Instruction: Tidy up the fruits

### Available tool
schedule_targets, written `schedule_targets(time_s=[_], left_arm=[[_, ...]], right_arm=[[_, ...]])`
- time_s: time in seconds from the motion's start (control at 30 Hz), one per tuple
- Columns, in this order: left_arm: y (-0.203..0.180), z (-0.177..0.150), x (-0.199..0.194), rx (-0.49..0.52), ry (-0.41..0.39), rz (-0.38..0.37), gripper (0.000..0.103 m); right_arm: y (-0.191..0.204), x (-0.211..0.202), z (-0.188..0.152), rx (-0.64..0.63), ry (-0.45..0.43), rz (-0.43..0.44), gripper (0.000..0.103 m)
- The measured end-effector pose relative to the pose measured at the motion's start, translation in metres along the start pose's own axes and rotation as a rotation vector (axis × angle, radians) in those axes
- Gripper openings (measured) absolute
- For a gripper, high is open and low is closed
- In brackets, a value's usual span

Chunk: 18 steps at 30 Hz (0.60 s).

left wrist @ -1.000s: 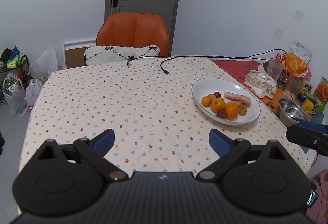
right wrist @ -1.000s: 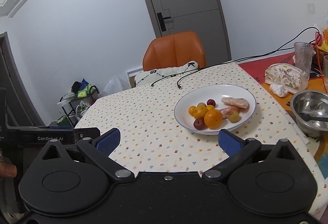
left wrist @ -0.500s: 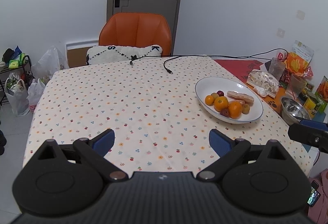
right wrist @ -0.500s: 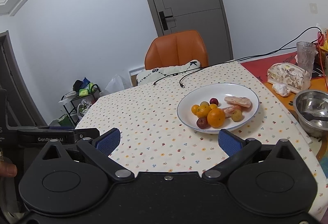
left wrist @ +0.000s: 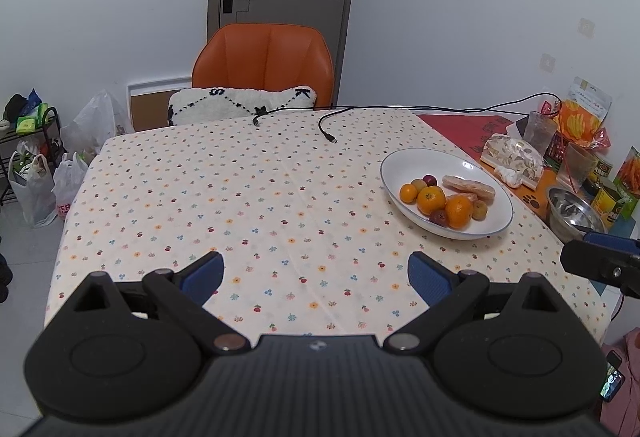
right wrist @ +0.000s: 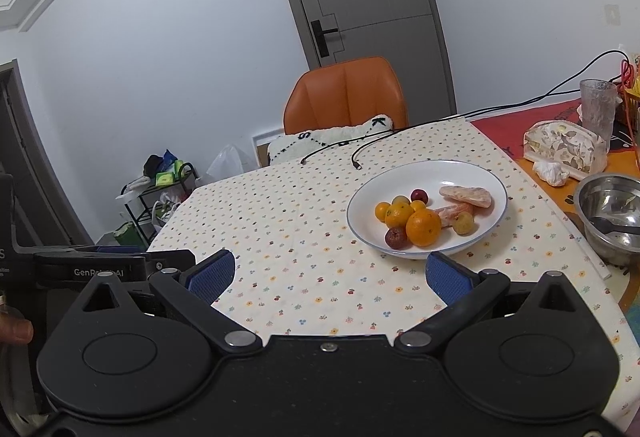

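White plate (right wrist: 490,225) of oranges (right wrist: 423,227) and small fruits sits right on dotted tablecloth (left wrist: 240,197). My left gripper (left wrist: 316,271) and right gripper (right wrist: 328,273) hover near, both wide, empty.

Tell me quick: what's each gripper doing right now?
Left gripper: open, holding nothing.
Right gripper: open, holding nothing.

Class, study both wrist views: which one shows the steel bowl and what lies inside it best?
The right wrist view: the steel bowl sits large and near, its inside open, a spoon visible. The left wrist view shows the bowl smaller, partly hidden behind the right gripper, contents unclear.
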State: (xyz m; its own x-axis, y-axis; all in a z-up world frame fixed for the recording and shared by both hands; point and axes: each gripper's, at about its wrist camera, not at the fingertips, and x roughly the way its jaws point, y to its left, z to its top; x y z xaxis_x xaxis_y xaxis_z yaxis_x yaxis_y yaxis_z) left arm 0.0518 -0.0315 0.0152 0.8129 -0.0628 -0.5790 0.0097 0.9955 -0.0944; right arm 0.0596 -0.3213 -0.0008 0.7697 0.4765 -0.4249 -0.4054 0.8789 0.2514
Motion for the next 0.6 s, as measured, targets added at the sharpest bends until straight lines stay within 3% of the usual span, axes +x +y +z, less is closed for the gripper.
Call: schedule_targets(time_s=[0.6], left_arm=[[0.0056,-0.0015,-0.0017,-0.013,0.001,0.005,0.098]], right_arm=[[0.0022,0.0015,-0.0001,-0.005,0.004,0.006,0.103]])
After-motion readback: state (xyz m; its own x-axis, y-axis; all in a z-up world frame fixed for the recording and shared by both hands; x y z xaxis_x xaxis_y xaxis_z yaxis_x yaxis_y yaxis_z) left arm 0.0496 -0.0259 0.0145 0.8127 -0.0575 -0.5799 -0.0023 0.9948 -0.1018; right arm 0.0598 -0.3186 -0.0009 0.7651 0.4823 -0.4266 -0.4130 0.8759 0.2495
